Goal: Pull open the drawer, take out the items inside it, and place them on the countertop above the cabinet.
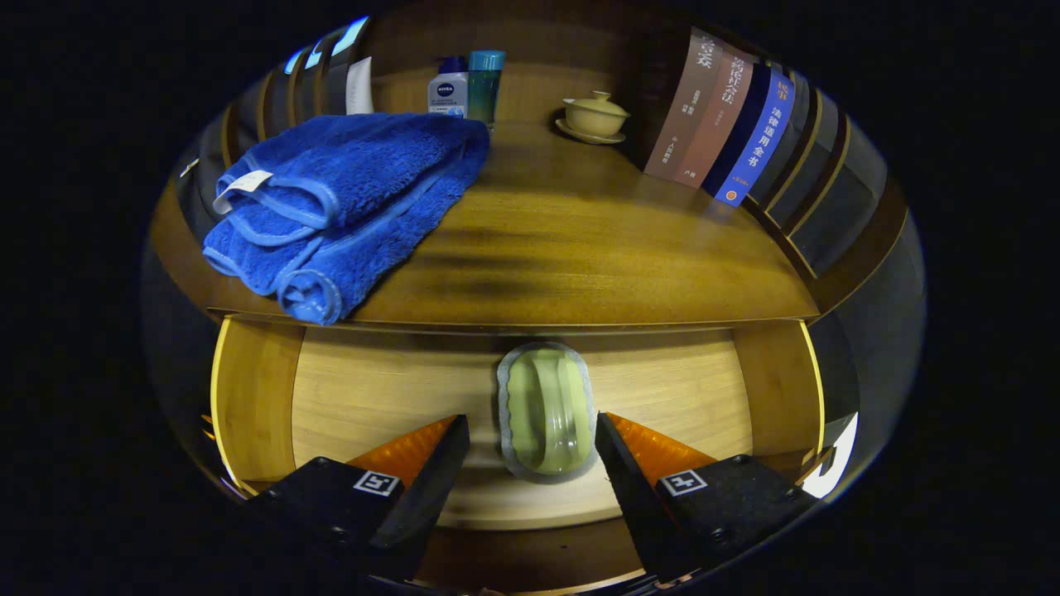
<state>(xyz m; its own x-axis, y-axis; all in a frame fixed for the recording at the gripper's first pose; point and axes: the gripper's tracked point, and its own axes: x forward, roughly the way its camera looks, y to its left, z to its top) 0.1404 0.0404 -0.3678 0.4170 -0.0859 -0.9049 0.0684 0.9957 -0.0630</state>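
In the open light-wood drawer [373, 389], near its middle, lies a pale green oval scrubbing brush with a clear handle [546, 411] (its bristles are hidden beneath it). The gripper [532, 451] is spread wide, one finger either side, touching nothing. A folded blue terry towel [348, 203] overhangs the dark wooden countertop's [580, 240] front left edge.

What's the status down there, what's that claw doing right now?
Claw open, fingers flanking a pale green item in the open drawer. Blue towel on countertop. Nothing in the way.
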